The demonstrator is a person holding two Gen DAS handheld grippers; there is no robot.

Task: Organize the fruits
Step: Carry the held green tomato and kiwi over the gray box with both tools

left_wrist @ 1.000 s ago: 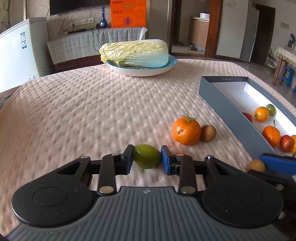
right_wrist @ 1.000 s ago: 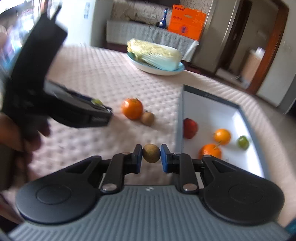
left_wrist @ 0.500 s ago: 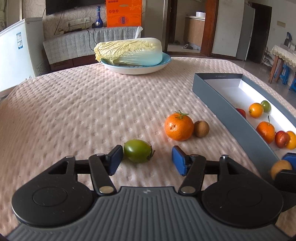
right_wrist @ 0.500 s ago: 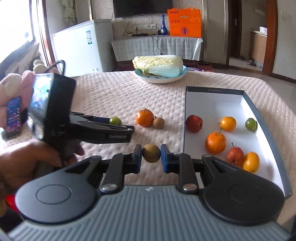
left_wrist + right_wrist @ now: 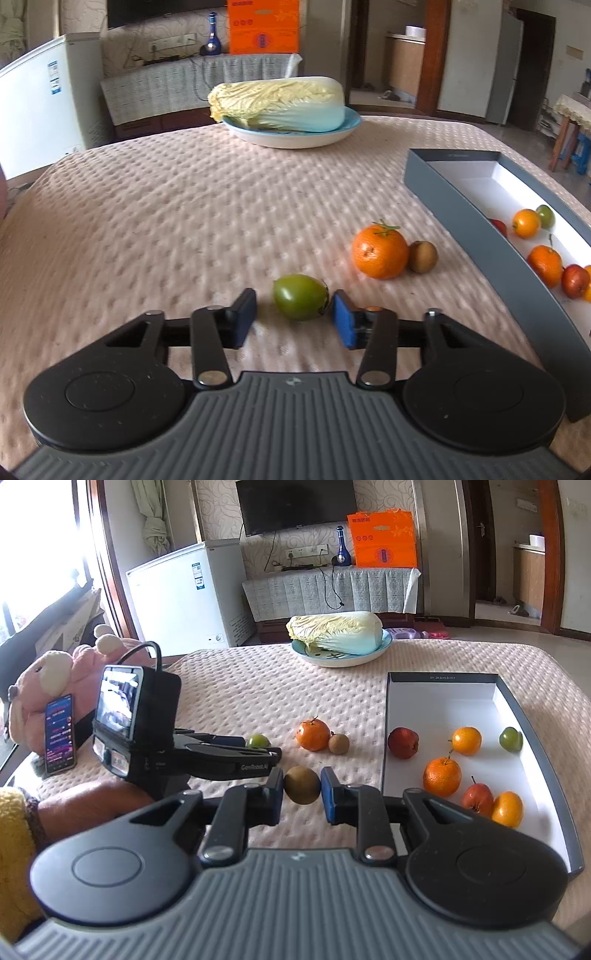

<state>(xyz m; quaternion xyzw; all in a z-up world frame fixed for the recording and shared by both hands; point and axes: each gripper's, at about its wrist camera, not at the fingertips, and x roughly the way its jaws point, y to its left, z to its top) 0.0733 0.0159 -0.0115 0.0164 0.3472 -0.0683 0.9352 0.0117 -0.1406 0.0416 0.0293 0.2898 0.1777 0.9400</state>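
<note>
My left gripper (image 5: 293,317) is open around a green fruit (image 5: 300,296) that lies on the pink table cover; the right pad touches it, the left pad stands apart. An orange (image 5: 379,251) and a brown kiwi (image 5: 422,256) lie just beyond. My right gripper (image 5: 302,789) is shut on a brown round fruit (image 5: 302,785), held above the table left of the grey box (image 5: 384,734). The box holds several fruits: oranges, red ones and a green one (image 5: 510,739). The left gripper also shows in the right wrist view (image 5: 258,751).
A plate with a napa cabbage (image 5: 280,101) stands at the far side of the table. A phone (image 5: 60,734) and a pink plush toy (image 5: 55,668) sit at the table's left edge. The box's wall (image 5: 517,291) runs along the right.
My left gripper was shut on the green fruit, opened wide and let it down on the table, and now has narrowed around it. My right gripper rose and pulled back with the brown fruit.
</note>
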